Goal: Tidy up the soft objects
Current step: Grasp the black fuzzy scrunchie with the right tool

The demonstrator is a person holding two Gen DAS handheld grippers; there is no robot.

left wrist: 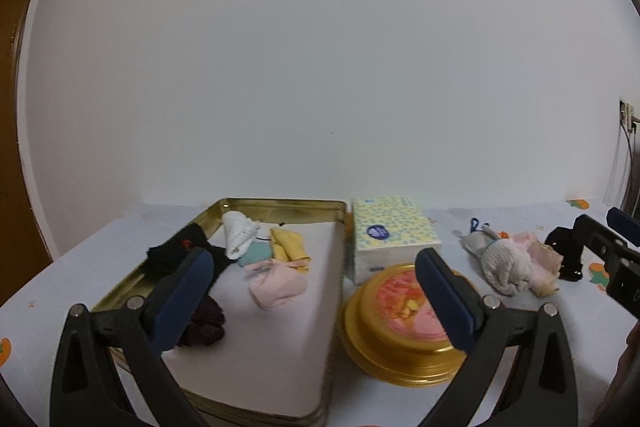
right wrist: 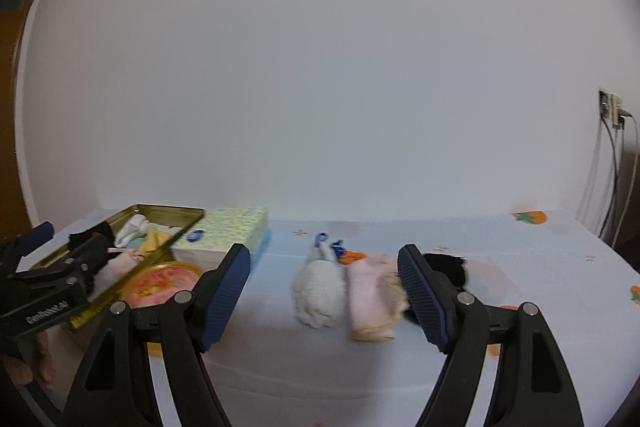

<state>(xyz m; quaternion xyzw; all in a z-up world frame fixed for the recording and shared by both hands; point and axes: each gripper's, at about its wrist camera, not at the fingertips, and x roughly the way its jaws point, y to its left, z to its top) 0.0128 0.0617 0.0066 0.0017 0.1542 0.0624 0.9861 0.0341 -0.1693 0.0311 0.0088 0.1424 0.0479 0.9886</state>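
The tissue box (left wrist: 394,237) is taken as the landmark on the white printed tablecloth (right wrist: 520,267). To its left in the left wrist view a gold rectangular tin (left wrist: 280,205) stands just beside it, lined in white. In the tin are seen a white knitted piece (left wrist: 239,233), a yellow folded cloth (left wrist: 289,249), a teal piece (left wrist: 256,254), a pale pink cloth (left wrist: 276,283), a black cloth (left wrist: 176,251) draped over the far-left rim, and a dark maroon bundle (left wrist: 206,325) partly hidden by a finger. In front of the tissue box, touching or nearly touching it, a round gold lid with a pink picture (left wrist: 400,319) is laid.

To the right of the tissue box, well apart from it, the loose soft pieces are grouped: a grey-white knitted item (right wrist: 318,293) with a blue cord (right wrist: 322,239), a pink and cream cloth (right wrist: 372,301) pressed against it, and a black cloth (right wrist: 446,267) beyond.

The right gripper (right wrist: 324,297) is held wide open and empty. The grey-white item and the pink cloth lie between and a little beyond its fingers, untouched; the black cloth is partly hidden behind its right finger.

The left gripper (left wrist: 314,299) is also spread open and empty, pointed at the tin's near-right wall and the gold lid, its left finger over the maroon bundle. Each gripper is seen at the edge of the other's view.
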